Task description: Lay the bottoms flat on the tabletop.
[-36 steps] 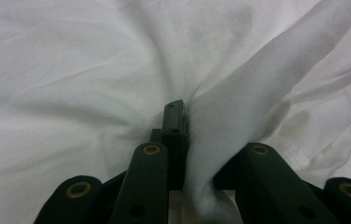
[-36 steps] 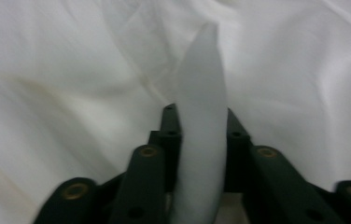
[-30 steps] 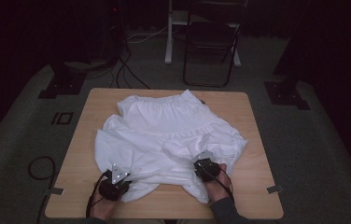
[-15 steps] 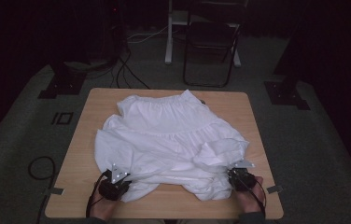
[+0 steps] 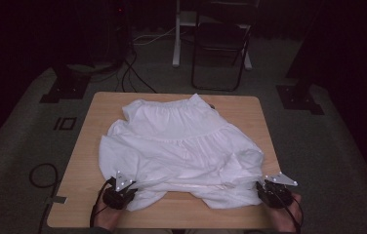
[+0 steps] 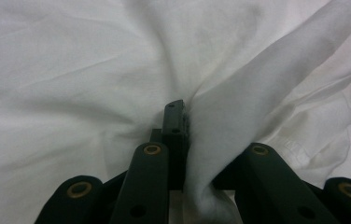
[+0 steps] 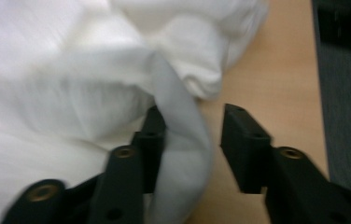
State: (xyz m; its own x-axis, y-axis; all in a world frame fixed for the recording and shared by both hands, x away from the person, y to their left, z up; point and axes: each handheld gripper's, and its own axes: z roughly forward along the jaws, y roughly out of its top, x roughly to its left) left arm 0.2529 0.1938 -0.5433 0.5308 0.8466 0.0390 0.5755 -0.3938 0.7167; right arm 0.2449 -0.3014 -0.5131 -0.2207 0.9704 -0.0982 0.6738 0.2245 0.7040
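Note:
A white gathered garment [image 5: 181, 141] lies spread over the wooden table [image 5: 250, 112]. At its near left hem, my left gripper [image 5: 120, 192] is shut on a bunch of the cloth [image 6: 71, 70]. In the left gripper view [image 6: 183, 126], one black jaw tip pokes out of the fold and the other is buried under fabric. My right gripper [image 5: 269, 187] sits at the near right corner of the garment, by the table's edge. Its jaws stand apart [image 7: 194, 126], with a fold of the white cloth [image 7: 47, 93] draped over the left one and bare wood [image 7: 276, 84] in front of the right one.
A dark folding chair [image 5: 219, 53] stands beyond the table's far edge. Black stand bases [image 5: 64, 87] [image 5: 298, 97] rest on the carpet at both sides. A cable loop [image 5: 42, 175] lies on the floor at the left. Grey floor [image 7: 346, 93] begins just past my right gripper.
My right gripper has slid right along the front edge to the table's near right corner, drawing the hem out with it. The left gripper has stayed put.

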